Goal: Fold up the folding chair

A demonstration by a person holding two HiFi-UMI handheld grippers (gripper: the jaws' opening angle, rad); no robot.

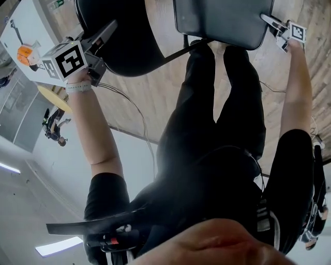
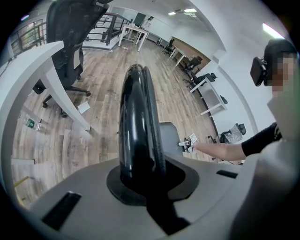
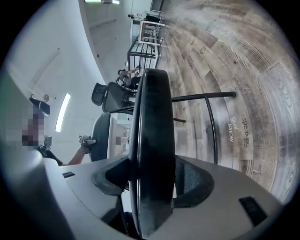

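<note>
The folding chair [image 1: 207, 26] stands on the wood floor [image 1: 160, 15], just ahead of the person's legs. The left claw [image 1: 106, 32] is clenched on the backrest [image 1: 124, 46] rim, which runs lengthwise between its jaws. The right claw [image 1: 270, 20] straddles the seat [image 1: 232, 15] edge, released, not yet pinching. Folding likely means swinging seat and backrest together.
</note>
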